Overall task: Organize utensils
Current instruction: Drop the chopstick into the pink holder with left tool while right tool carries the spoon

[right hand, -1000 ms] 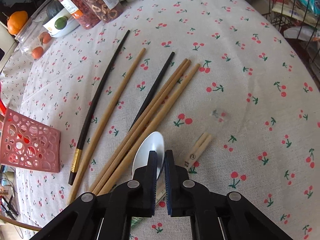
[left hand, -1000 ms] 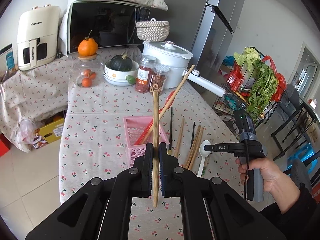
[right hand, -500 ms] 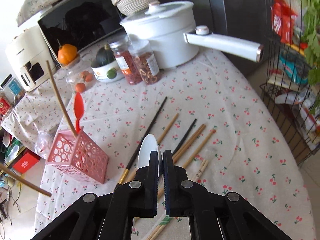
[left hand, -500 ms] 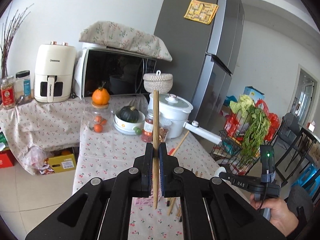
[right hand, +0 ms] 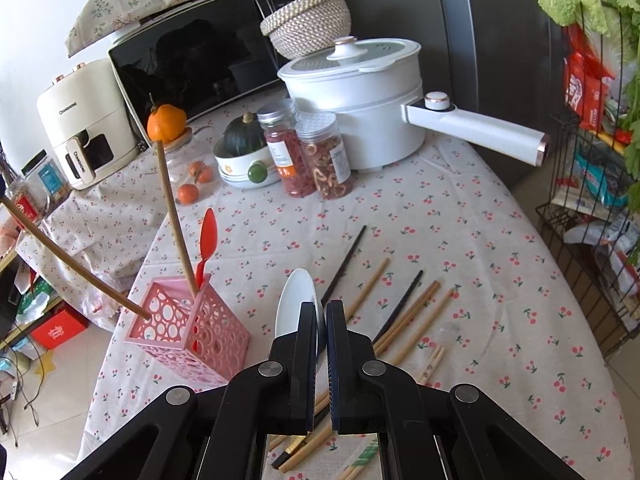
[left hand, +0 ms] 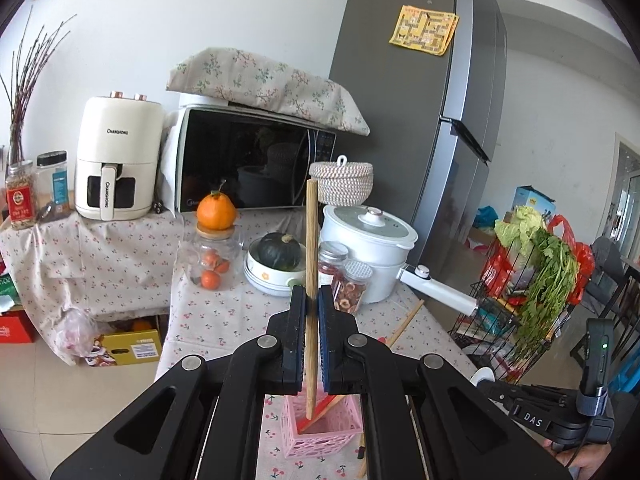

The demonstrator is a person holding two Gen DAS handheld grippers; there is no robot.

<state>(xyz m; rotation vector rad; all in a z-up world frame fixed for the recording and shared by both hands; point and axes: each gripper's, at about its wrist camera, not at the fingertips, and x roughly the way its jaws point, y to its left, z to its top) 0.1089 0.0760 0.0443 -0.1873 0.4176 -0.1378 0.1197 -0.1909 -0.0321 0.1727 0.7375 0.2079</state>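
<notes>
Left claw (left hand: 311, 300) pinches upright chopstick (left hand: 311, 248); right claw (right hand: 320, 308) grips spoon (right hand: 294, 304).

In the left wrist view, the left gripper (left hand: 312, 340) covers the near rim of the pink basket (left hand: 320, 432) and the middle of the wooden chopstick (left hand: 311, 240) in its jaws. The person's hand (left hand: 580, 462) is cut off at the lower right edge. In the right wrist view, the right gripper (right hand: 321, 344) hides the white spoon's (right hand: 296, 300) handle and the near ends of the loose chopsticks (right hand: 416, 320) on the tabletop (right hand: 480, 240). Jar labels (right hand: 340, 160) are too small to read.
</notes>
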